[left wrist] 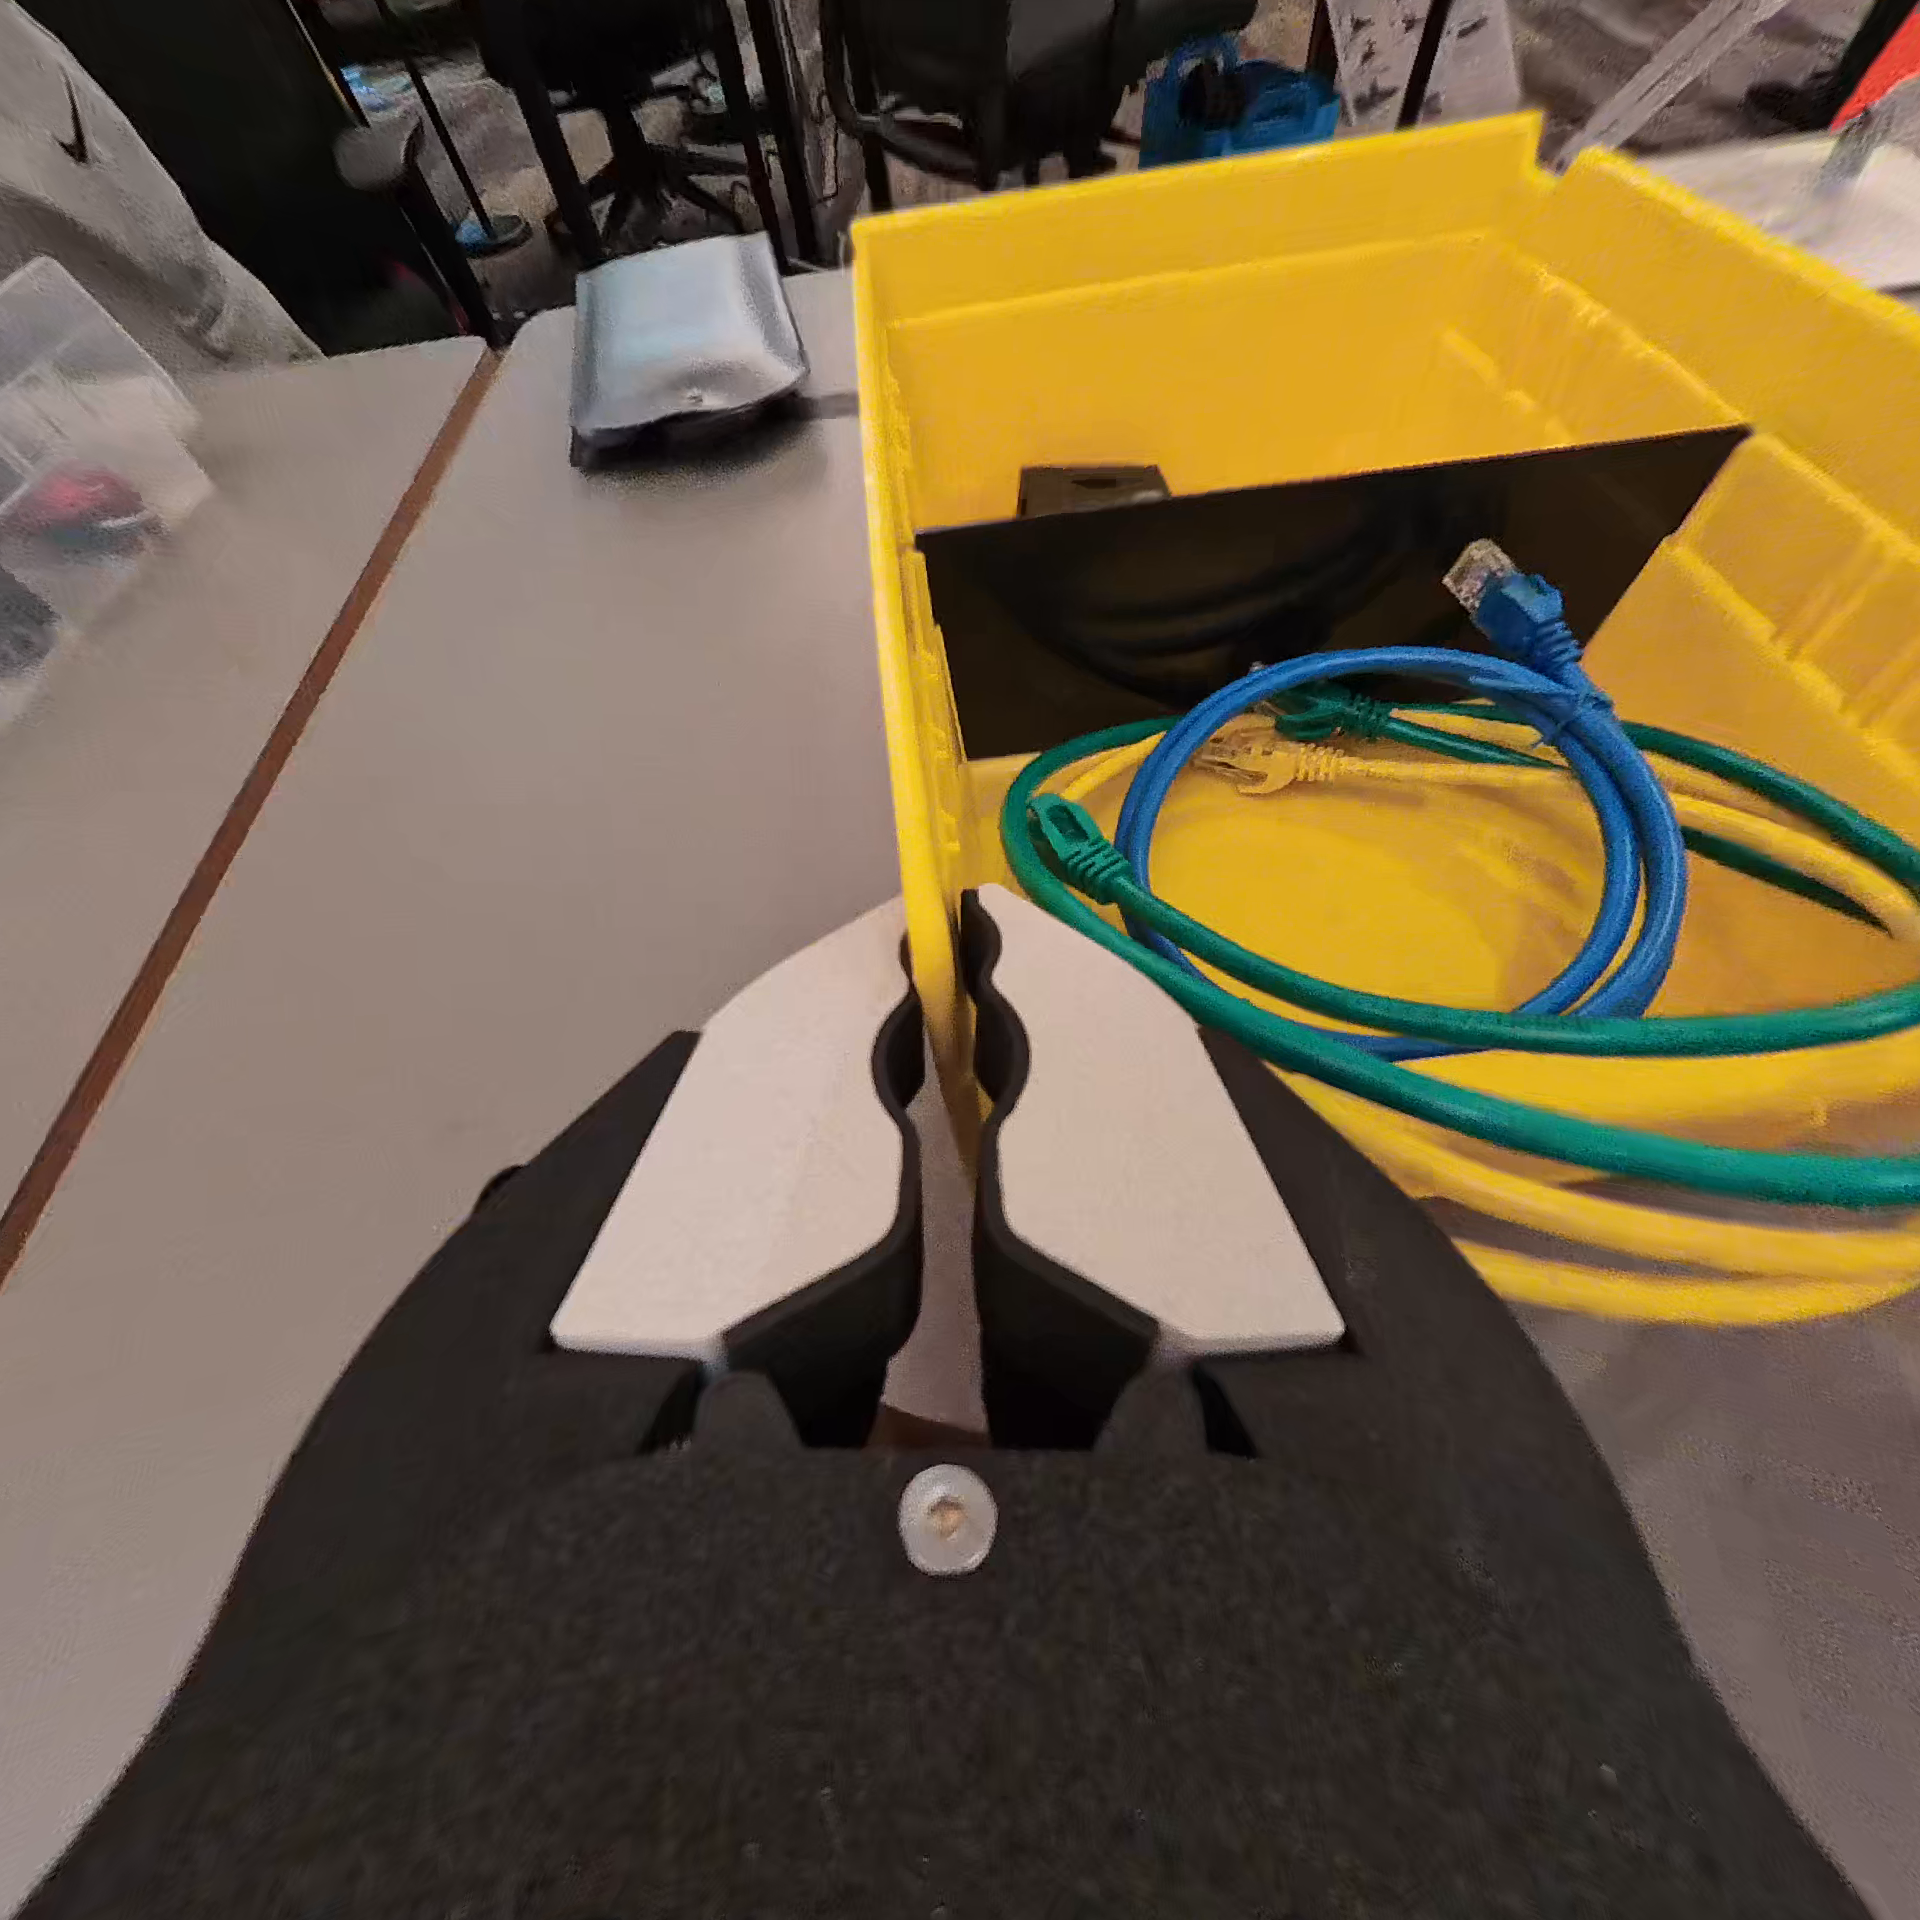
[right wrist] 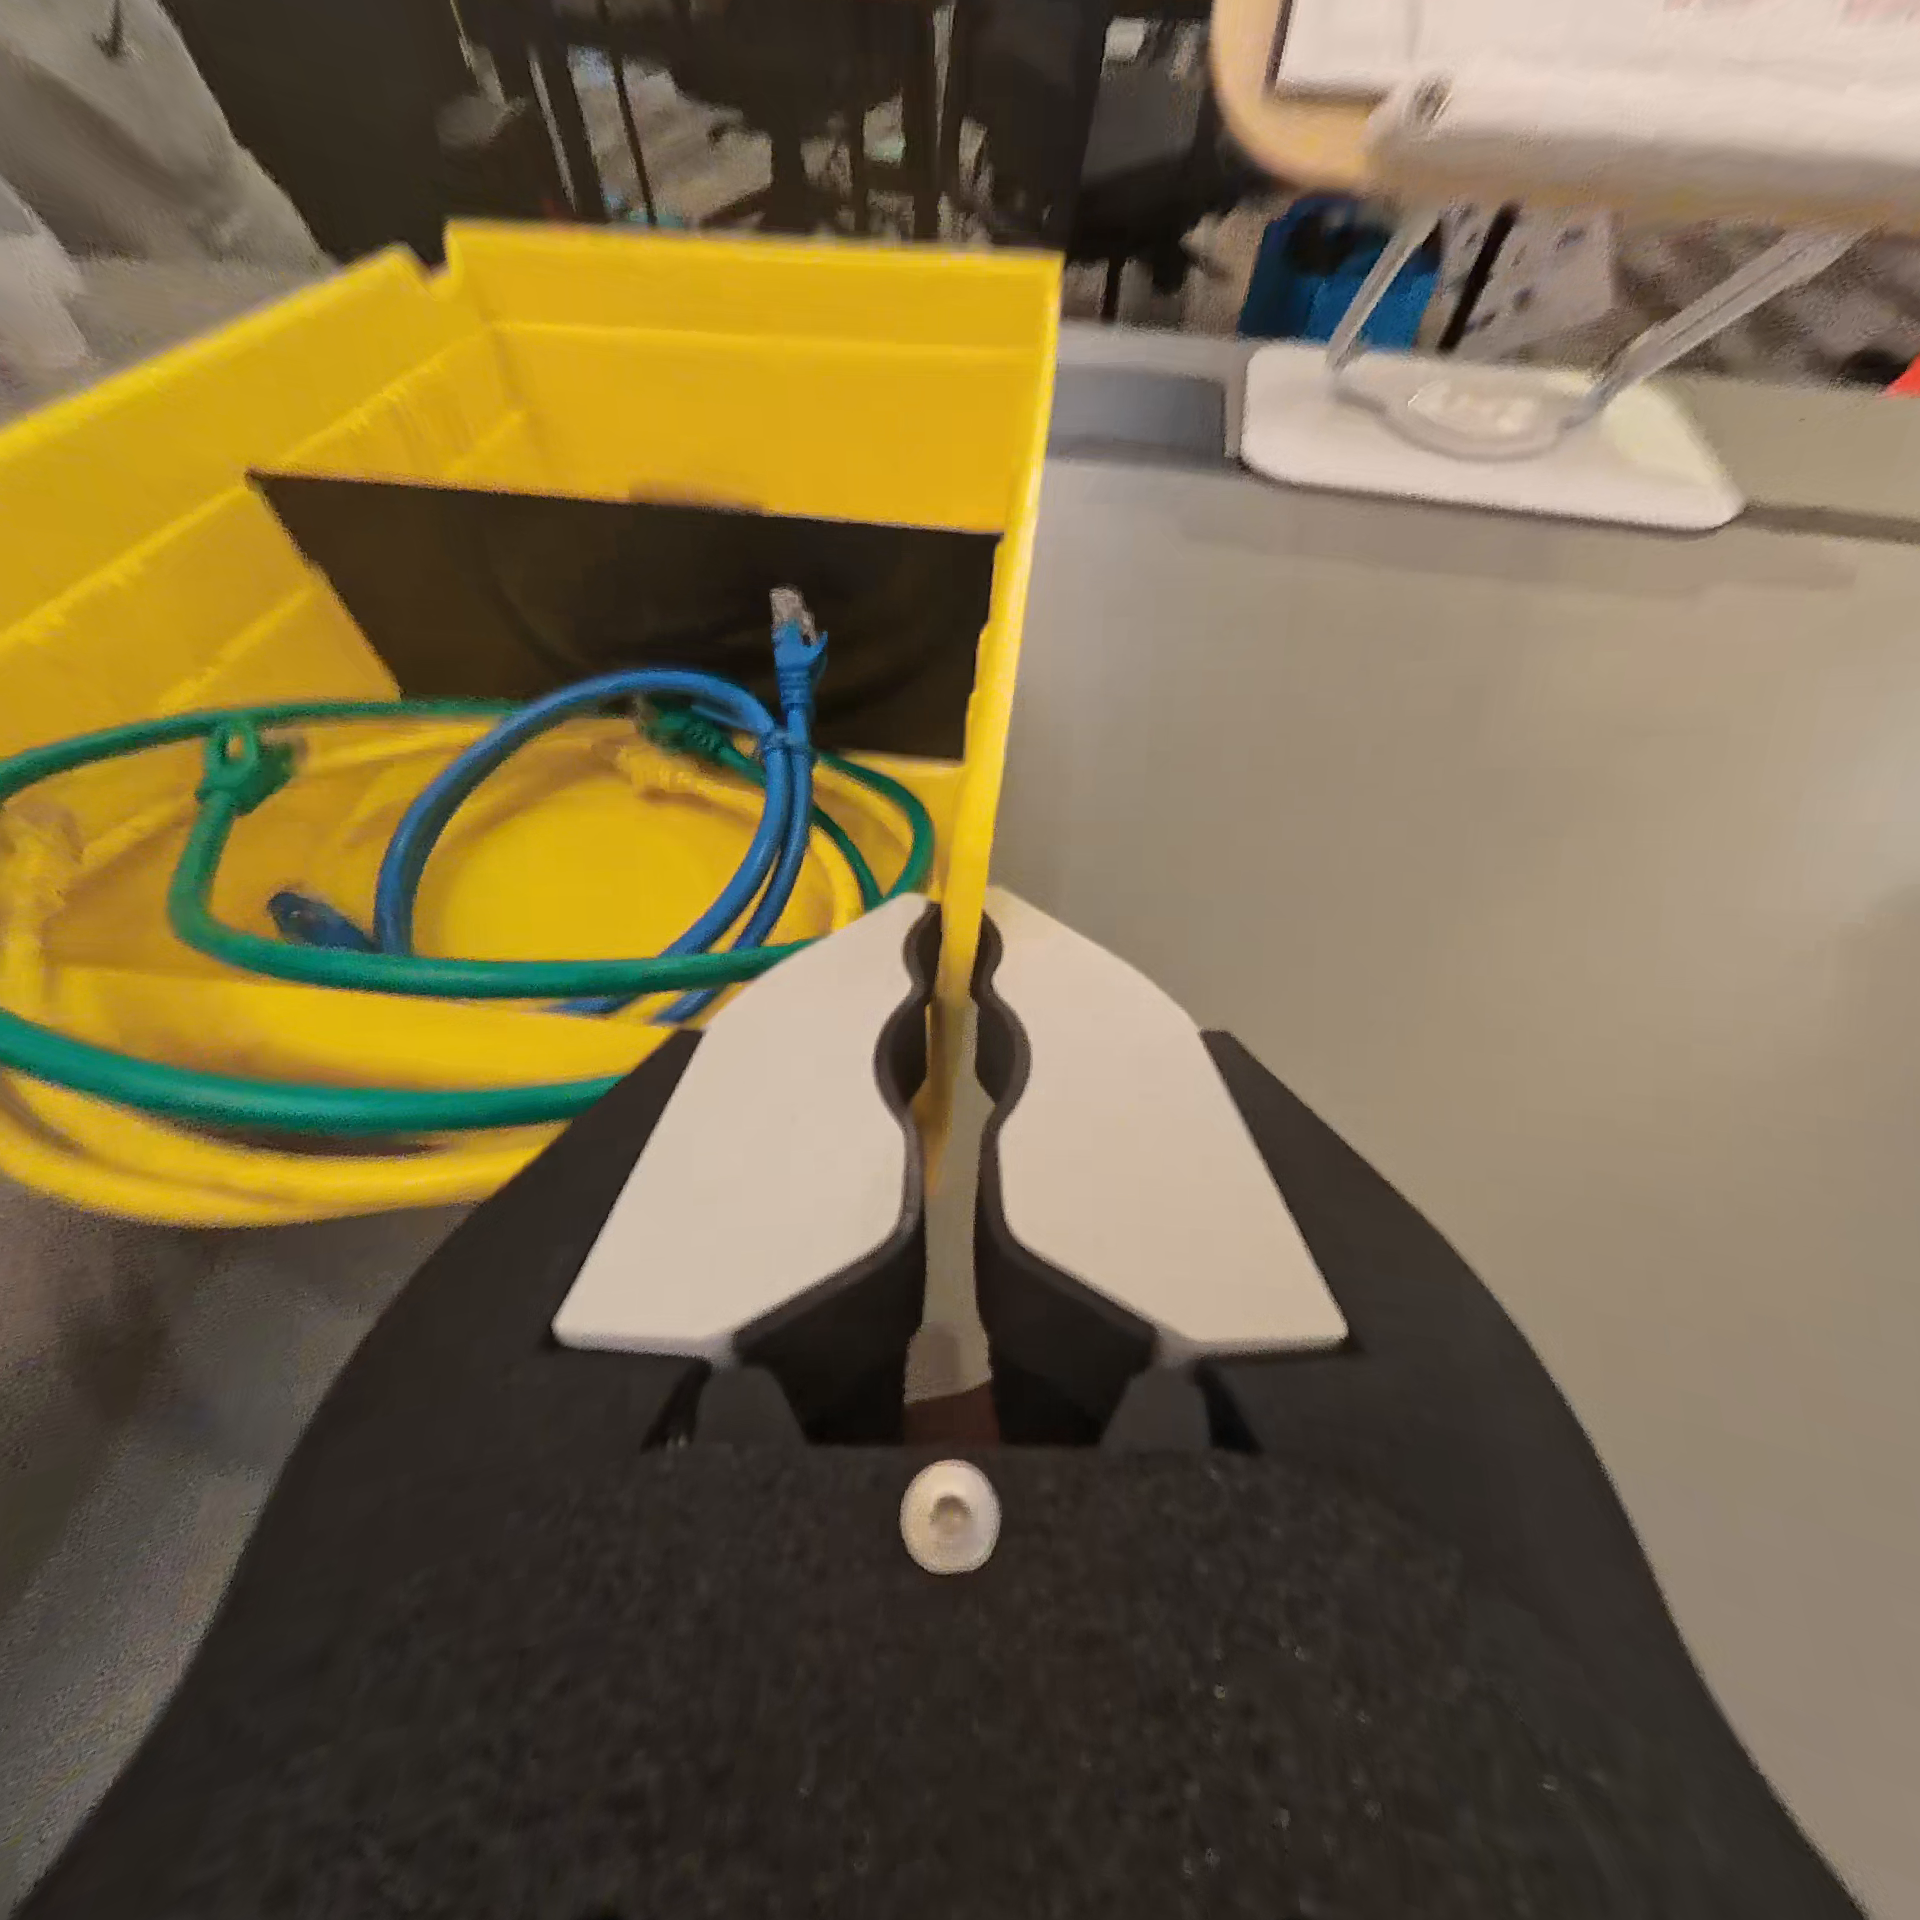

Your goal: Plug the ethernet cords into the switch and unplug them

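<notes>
Left gripper (left wrist: 943, 956): pinching left wall of yellow bin (left wrist: 1195, 312); bin holds coiled green (left wrist: 1351, 1023), blue (left wrist: 1621, 831), yellow (left wrist: 1662, 1242) ethernet cords before black divider (left wrist: 1247, 592); right gripper (right wrist: 958, 961): pinching bin's right wall

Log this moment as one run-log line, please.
left gripper: shut on bin left wall | right gripper: shut on right wall | cables: coiled inside, unplugged

glossy yellow plastic bin (left wrist: 1195, 197); smooth, seemingly rubbery cords (left wrist: 1621, 831); matt grey table (left wrist: 623, 727).
</notes>
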Tool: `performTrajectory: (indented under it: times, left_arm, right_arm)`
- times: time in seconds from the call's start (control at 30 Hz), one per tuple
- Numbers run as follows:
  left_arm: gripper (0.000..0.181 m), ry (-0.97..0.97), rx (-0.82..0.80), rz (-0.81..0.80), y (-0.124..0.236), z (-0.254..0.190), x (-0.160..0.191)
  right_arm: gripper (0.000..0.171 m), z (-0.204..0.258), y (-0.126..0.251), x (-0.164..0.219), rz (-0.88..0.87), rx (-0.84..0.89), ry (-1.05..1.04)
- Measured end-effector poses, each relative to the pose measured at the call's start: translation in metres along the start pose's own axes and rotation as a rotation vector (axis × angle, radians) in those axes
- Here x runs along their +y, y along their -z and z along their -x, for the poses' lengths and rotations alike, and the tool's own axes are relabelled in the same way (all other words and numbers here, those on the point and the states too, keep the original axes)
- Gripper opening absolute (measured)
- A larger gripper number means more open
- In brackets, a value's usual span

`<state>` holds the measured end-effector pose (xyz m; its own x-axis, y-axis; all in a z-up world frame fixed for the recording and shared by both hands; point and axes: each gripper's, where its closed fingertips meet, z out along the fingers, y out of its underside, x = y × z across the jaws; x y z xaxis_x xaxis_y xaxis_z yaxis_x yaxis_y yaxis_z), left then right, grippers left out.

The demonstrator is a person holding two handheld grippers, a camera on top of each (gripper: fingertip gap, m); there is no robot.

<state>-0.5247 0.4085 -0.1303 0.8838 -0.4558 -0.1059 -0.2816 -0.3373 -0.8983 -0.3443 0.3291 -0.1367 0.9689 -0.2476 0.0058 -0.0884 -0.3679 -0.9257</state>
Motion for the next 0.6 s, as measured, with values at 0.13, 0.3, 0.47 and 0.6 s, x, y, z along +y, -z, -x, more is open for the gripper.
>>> performTrajectory:
  times: [0.13, 0.3, 0.47, 0.6]
  left_arm:
    - [0.007, 0.037, -0.039, 0.046, -0.013, 0.007, 0.009]
    - [0.024, -0.025, -0.07, 0.029, -0.002, 0.009, 0.004]
    - [0.035, 0.022, -0.011, -0.137, 0.037, 0.01, -0.022]
    - [0.036, 0.221, 0.127, -0.284, 0.073, -0.023, -0.049]
  right_arm:
    - [0.008, 0.008, -0.006, 0.012, 0.017, -0.077, 0.075]
    - [0.014, 0.015, 0.013, 0.02, 0.168, -0.36, 0.053]
    - [0.023, -0.029, 0.1, 0.03, 0.2, -0.688, -0.049]
    - [0.024, -0.132, 0.141, 0.044, 0.023, -0.612, 0.101]
